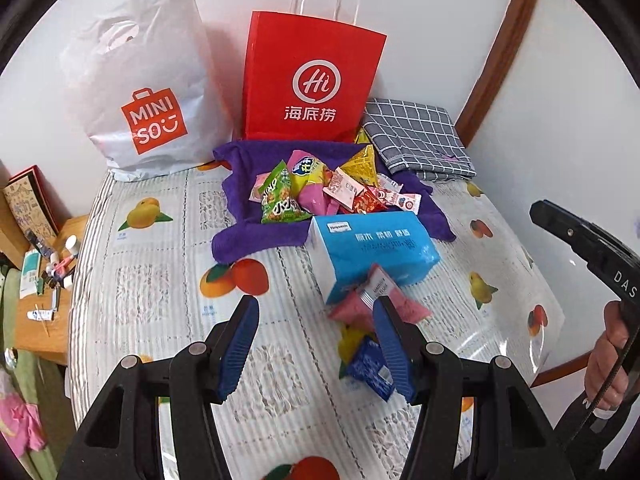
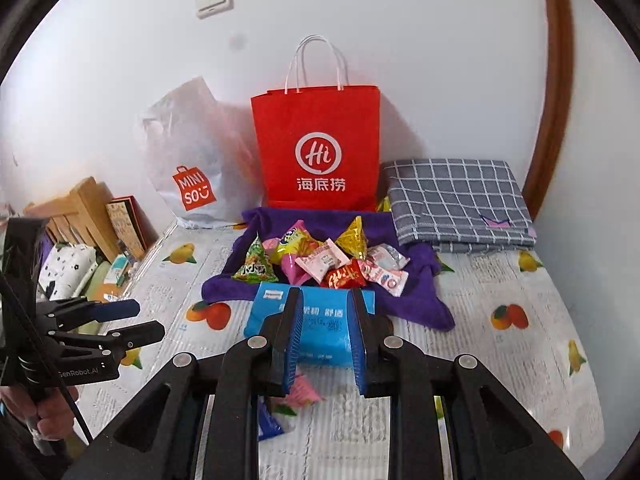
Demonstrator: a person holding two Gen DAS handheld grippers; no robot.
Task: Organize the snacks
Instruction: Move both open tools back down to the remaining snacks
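**Left wrist view: bags and loose snacks on a fruit-print table**

Left wrist camera faces two bags standing against the wall. The white plastic carrier bag bears an orange "MINISO" logo. Beside it, the red paper bag with white cord handles carries a circled "Hi" above 海底捞. What either bag holds cannot be seen.

In front of the red bag lies a rumpled purple cloth with a heap of small snack packets on it: green, yellow, pink, red and white wrappers, their print too small to read. A blue plastic tissue pack lies at the cloth's near edge; its white Chinese lettering is blurred. Nearer the camera, three packets lie loose on the fruit-print table cover: a pink packet, a yellow one and a blue one. A folded grey checked cloth sits right of the red bag.

The left gripper hangs over the table with its jaws well apart and nothing between them; its right finger stands in front of the pink packet. Its body reads "GenRobot.AI" in the right wrist view. The right gripper is drawn in to a narrow slit, gripping nothing, above the tissue pack; "DAS" shows on its side.
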